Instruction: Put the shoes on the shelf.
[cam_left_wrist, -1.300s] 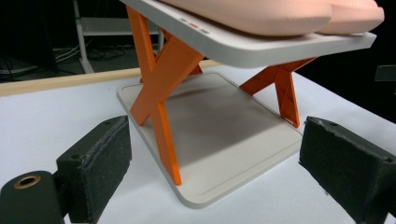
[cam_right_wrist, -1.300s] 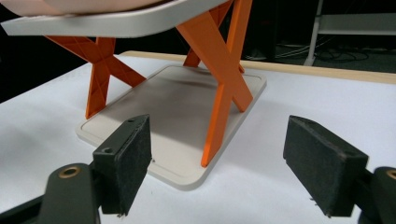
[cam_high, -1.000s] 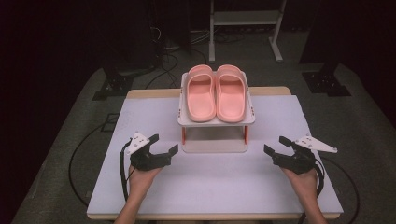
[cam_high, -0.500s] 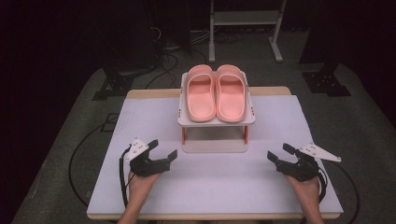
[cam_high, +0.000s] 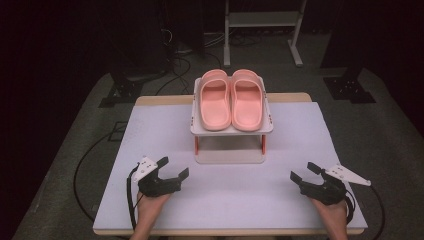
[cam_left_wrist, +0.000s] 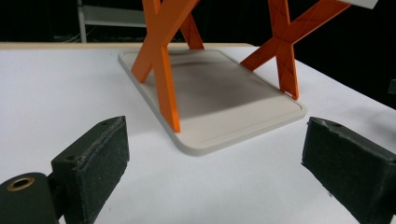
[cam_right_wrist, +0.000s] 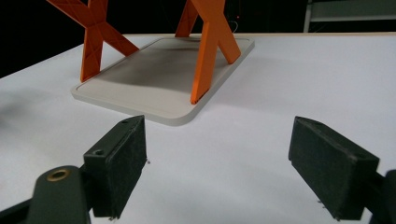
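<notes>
While pink slippers sit atop the rack, left gripper, right gripper gape empty, well short.

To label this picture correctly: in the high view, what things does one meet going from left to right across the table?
Left claw → left pink slipper → right pink slipper → right claw.

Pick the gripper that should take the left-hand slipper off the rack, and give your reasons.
Left. The left gripper is open, empty, and sits on the same side as the left slipper on the rack. The right gripper, also open, would probably have to cross over the right slipper.
</notes>
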